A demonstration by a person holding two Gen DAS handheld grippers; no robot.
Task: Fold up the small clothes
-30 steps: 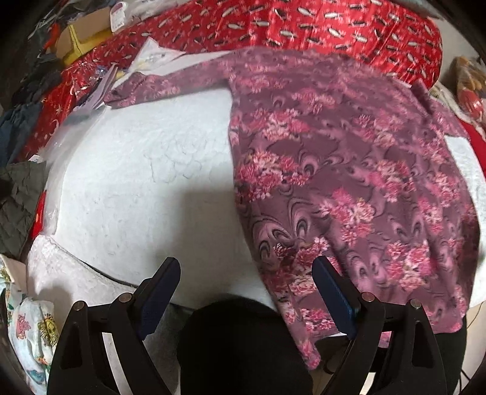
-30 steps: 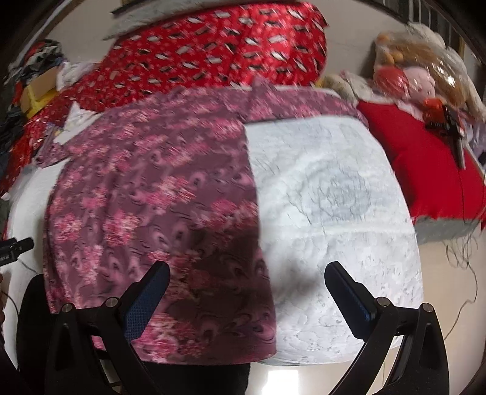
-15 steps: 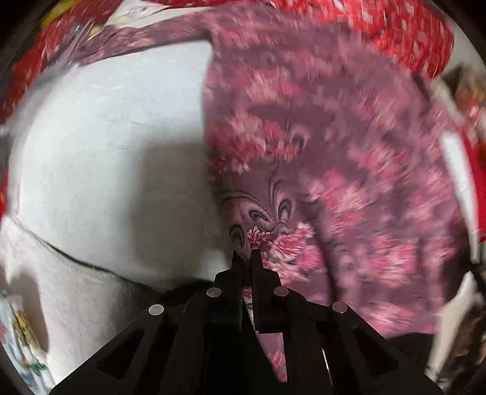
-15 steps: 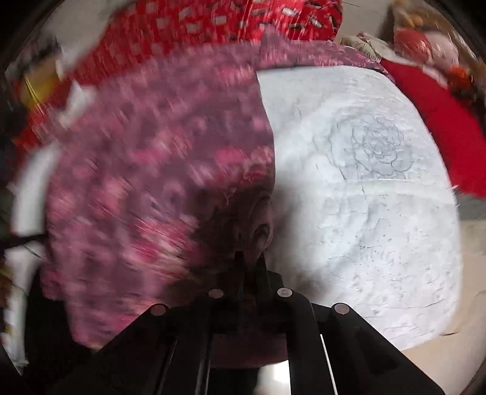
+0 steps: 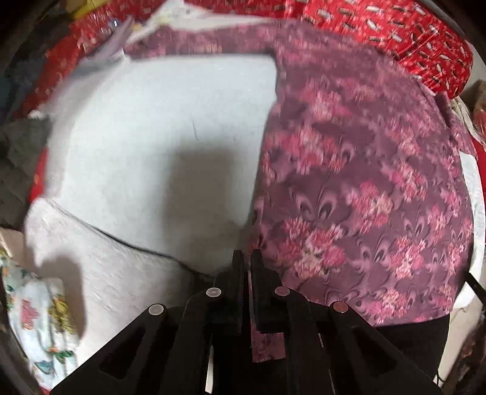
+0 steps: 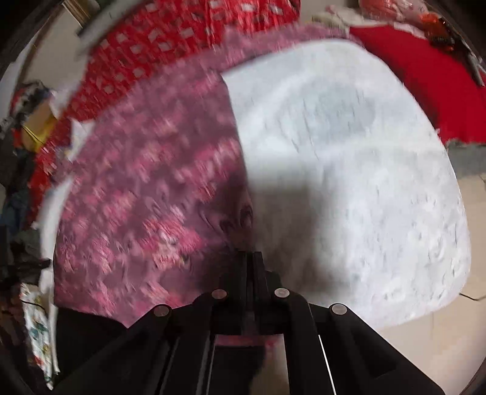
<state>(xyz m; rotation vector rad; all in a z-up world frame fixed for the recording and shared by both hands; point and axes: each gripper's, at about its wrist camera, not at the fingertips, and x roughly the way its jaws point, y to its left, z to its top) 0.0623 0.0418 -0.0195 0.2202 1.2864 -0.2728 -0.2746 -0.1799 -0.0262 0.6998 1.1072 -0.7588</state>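
1. We are looking down both grippers at a white quilt (image 5: 158,145) that is carrying a purple floral top (image 5: 364,182).
2. The top is lying spread flat. In the left view it is covering the quilt's right part, and in the right view (image 6: 145,197) the left part, with its hem at the quilt's near edge.
3. One sleeve (image 5: 197,48) is stretching out along the quilt's far edge toward the far left corner.
4. We are holding the left gripper (image 5: 246,258) with its jaws pinched together on the top's near left hem corner; a strip of the purple cloth is showing between the fingers below the tips.
5. We are holding the right gripper (image 6: 249,258) the same way, jaws pressed nearly together on the top's near right hem corner, with pink cloth showing behind the tips.
6. Both grippers are pointing steeply down at the near edge of the quilt.
7. A red patterned cover (image 5: 395,27) is lying bunched beyond the quilt's far edge, and it is showing in the right view too (image 6: 182,36).
8. A plain red cloth (image 6: 425,85) is sitting off the quilt's right edge.
9. A pale printed cloth (image 5: 39,319) is hanging past the near left corner.
10. Much of both views is smeared by blur, so we are not making out the small things piled off the quilt's left edge.
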